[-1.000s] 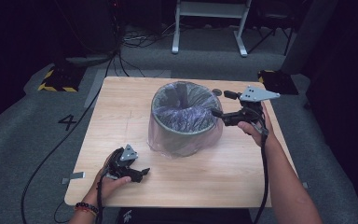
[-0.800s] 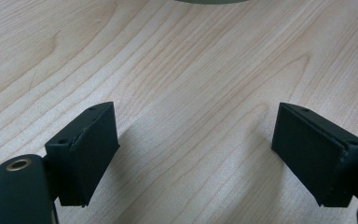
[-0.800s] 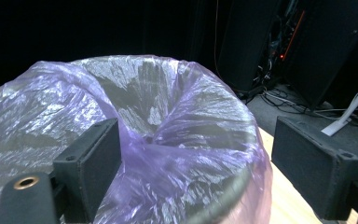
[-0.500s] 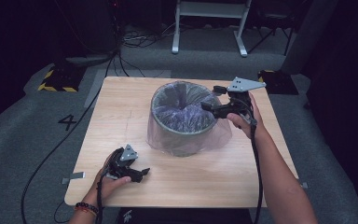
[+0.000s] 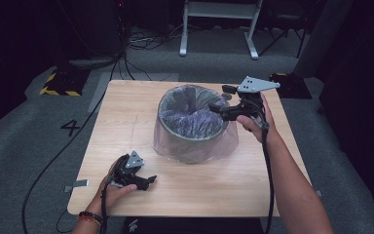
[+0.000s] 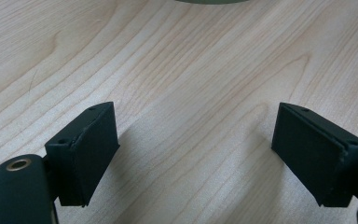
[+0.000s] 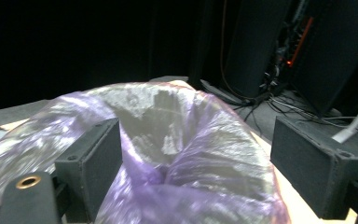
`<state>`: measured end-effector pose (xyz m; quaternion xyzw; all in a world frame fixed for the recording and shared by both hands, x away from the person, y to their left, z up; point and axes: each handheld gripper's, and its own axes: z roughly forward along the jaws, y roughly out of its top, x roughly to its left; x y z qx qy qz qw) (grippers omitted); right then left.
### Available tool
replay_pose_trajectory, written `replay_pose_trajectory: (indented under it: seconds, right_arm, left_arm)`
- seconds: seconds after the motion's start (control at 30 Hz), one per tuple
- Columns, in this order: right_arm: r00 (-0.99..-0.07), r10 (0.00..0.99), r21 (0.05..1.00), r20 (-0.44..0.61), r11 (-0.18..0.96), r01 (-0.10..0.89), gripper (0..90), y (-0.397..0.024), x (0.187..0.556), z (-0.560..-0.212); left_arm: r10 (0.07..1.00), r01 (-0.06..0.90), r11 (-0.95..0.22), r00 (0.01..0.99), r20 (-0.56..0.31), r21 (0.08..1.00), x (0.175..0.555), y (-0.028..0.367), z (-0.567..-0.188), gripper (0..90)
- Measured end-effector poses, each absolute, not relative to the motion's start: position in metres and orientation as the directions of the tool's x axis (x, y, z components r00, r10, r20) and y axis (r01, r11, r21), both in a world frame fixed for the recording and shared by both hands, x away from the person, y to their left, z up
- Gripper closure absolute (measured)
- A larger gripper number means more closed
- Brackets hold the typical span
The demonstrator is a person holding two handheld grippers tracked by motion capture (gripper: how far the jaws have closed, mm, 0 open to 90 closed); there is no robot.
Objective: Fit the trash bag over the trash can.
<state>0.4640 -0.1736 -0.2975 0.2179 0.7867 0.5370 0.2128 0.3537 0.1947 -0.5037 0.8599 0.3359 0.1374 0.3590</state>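
A grey round bin [image 5: 191, 146] stands in the middle of the wooden table [image 5: 121, 122], lined with a purple see-through bag [image 5: 195, 122] whose skirt hangs down around its outside. My right gripper [image 5: 214, 108] hovers over the bin's right rim and points left across the mouth. In the right gripper view its jaws stand wide apart [image 7: 196, 140], with the crumpled bag [image 7: 205, 158] bulging up between them, no pad pressing on it. My left gripper [image 5: 147, 181] rests on the table near the front left, open over bare wood [image 6: 196, 135].
The table's front edge lies just under my left hand. A white metal frame [image 5: 219, 29] and cables stand on the floor behind the table. A painted 4 [image 5: 70, 127] marks the grey floor at the left.
My right gripper has moved left and a little up, from beside the bin's right side to over its rim. The left gripper has stayed put.
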Motion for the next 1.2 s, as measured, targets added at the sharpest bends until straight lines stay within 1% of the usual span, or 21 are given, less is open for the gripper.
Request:
replay_pose_trajectory:
  seconds: [0.1,0.2,0.27,0.4,0.77,1.2]
  right_arm:
    - [-0.803,0.588,0.927,-0.097,0.347,0.142,17.5,-0.167,0.471,-0.297]
    - [-0.795,0.597,0.907,-0.109,0.388,0.166,20.0,-0.158,0.479,-0.302]
    - [-0.798,0.594,0.895,-0.099,0.404,0.19,20.2,-0.154,0.483,-0.305]
    - [-0.789,0.603,0.858,-0.121,0.463,0.222,20.5,-0.144,0.487,-0.314]
    - [-0.831,0.536,0.801,-0.151,0.559,0.215,20.5,-0.131,0.48,-0.324]
    - [-0.861,0.485,0.759,-0.153,0.616,0.212,21.8,-0.128,0.476,-0.327]
  left_arm:
    - [0.676,0.479,-0.517,0.737,-0.005,0.71,0.354,0.195,-0.504,14.1]
    - [0.675,0.478,-0.517,0.738,-0.005,0.71,0.354,0.195,-0.504,14.1]
    - [0.675,0.478,-0.517,0.738,-0.005,0.71,0.354,0.195,-0.504,14.1]
    - [0.675,0.478,-0.518,0.738,-0.004,0.71,0.354,0.195,-0.504,14.1]
    - [0.675,0.478,-0.517,0.738,-0.005,0.71,0.354,0.195,-0.504,14.1]
    - [0.675,0.478,-0.517,0.738,-0.005,0.71,0.354,0.195,-0.504,14.1]
